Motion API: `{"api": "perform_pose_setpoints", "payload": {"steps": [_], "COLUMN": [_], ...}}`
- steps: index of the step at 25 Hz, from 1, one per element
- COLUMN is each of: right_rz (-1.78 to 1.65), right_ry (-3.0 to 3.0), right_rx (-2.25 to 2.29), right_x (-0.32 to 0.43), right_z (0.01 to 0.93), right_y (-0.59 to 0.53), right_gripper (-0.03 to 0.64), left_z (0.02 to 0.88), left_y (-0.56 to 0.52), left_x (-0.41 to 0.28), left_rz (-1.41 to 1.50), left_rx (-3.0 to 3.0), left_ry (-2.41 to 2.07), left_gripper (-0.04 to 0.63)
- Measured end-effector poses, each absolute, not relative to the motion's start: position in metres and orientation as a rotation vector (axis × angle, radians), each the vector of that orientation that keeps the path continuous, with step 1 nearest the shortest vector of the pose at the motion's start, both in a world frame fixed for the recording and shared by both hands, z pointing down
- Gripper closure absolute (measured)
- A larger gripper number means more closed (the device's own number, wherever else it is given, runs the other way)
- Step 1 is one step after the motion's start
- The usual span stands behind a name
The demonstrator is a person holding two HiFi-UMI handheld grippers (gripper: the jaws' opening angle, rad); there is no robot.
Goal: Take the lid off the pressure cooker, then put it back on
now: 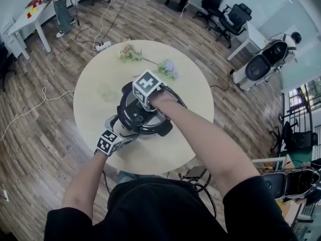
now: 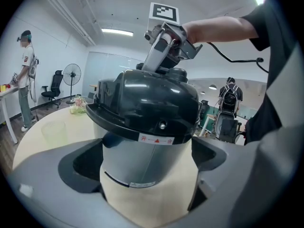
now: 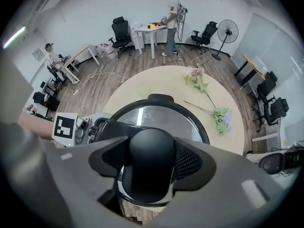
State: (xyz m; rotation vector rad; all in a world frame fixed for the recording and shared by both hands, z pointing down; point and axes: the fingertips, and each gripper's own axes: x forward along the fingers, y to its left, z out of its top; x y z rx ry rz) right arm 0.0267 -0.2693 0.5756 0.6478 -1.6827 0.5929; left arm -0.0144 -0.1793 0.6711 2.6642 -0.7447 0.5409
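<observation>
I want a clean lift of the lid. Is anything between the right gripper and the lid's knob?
Nothing visible does. The right gripper has the knob directly between its jaws, with the pads against its sides, atop the lid of the pressure cooker.

Black lid, silver cooker, cream desk.

The lid (image 3: 161, 115) is glossy black around a mirror-steel disc, and the cooker body (image 2: 142, 160) is brushed silver with a white, red-marked strip. The desk (image 1: 100, 79) is pale cream, the flowers (image 1: 168, 68) green and lilac, the floor (image 1: 40, 149) brown wood-grain. Both the left tongs (image 2: 149, 175) and right tongs (image 3: 149, 167) are grey, with black-and-white chequered marker cubes (image 1: 148, 83).
</observation>
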Motion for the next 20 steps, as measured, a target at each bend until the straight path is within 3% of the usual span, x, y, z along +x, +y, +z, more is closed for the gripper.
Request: {"api": "perform_pose_setpoints", "payload": {"steps": [20], "right_rz": [0.764], "right_ry": [-1.545], "right_rx": [0.782], "right_x": [0.0316], "right_z": [0.5756], "right_y": [-0.2674], "right_gripper": [0.331], "left_z": [0.6674], "left_y": [-0.1739], "left_x": [-0.0147], "left_rz": [0.558], "left_rx": [2.658], "left_ry": [-0.745], "left_gripper": [0.025]}}
